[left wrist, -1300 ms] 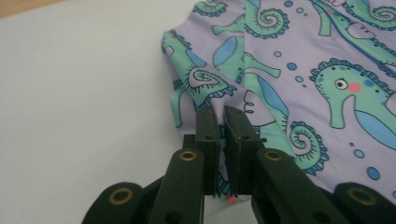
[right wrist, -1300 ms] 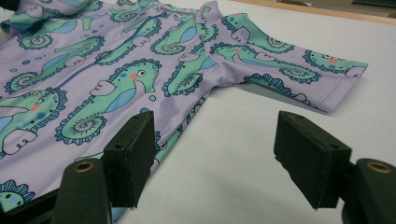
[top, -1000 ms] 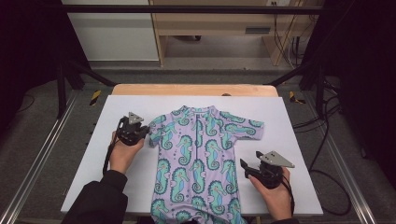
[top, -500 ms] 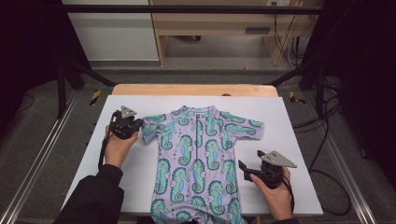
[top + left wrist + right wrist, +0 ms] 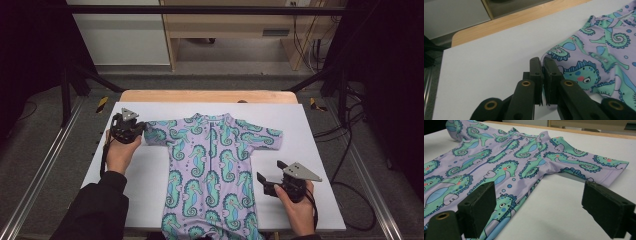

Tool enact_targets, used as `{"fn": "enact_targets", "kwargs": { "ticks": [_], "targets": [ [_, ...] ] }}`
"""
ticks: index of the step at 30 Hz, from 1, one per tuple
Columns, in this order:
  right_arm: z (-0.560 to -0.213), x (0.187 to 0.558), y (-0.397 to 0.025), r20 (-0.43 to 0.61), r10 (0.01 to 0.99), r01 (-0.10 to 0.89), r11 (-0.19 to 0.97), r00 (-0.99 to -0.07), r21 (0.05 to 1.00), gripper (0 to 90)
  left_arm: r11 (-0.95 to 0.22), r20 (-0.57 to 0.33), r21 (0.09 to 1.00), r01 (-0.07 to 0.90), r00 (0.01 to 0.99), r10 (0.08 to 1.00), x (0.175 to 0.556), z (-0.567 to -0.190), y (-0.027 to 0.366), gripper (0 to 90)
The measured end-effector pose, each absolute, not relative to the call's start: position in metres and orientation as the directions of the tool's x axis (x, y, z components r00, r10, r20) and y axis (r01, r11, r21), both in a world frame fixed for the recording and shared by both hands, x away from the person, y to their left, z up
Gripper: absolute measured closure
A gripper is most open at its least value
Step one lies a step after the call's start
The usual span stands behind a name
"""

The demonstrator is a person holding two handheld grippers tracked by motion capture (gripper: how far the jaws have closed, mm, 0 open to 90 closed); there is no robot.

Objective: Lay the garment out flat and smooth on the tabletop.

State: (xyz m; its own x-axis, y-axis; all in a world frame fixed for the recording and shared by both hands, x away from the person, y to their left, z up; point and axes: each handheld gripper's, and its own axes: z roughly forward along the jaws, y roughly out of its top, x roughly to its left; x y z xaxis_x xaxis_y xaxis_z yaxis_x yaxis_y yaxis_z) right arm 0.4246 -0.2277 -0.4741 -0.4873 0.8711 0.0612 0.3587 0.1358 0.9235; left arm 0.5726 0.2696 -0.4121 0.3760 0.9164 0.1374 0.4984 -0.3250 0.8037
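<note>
1. Sleeve (image 5: 156,134) now lies drawn out leftward: our left tool (image 5: 141,128), clamped on its cuff, has moved outward, so the suit (image 5: 212,170) is spreading flat on the table (image 5: 310,125).
2. Right tool (image 5: 268,181) waits wide beside the hem.
3. Thin, stretchy lilac fabric, seahorse print.

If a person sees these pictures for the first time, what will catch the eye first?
First, the purple seahorse-print baby suit spread flat in the middle of the white table. Next, the left tool, shut on the suit's sleeve edge, and the right tool, wide open beside the suit's lower side.
</note>
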Motion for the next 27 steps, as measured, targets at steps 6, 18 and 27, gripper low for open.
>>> {"fn": "enact_targets", "kwargs": {
  "ticks": [6,18,27],
  "targets": [
    [-0.475,0.425,-0.228,0.067,0.869,0.371,0.138,-0.491,0.918,16.0,-0.314,0.133,0.800,0.511,0.360,0.923,0.577,-0.414,0.277,86.7],
    [-0.477,0.426,-0.229,0.071,0.867,0.379,0.141,-0.494,0.915,17.0,-0.310,0.140,0.782,0.540,0.333,0.932,0.591,-0.423,0.286,86.7],
    [-0.478,0.427,-0.229,0.075,0.865,0.386,0.142,-0.496,0.911,17.1,-0.295,0.132,0.778,0.554,0.315,0.940,0.597,-0.432,0.286,81.6]
  ]
}}
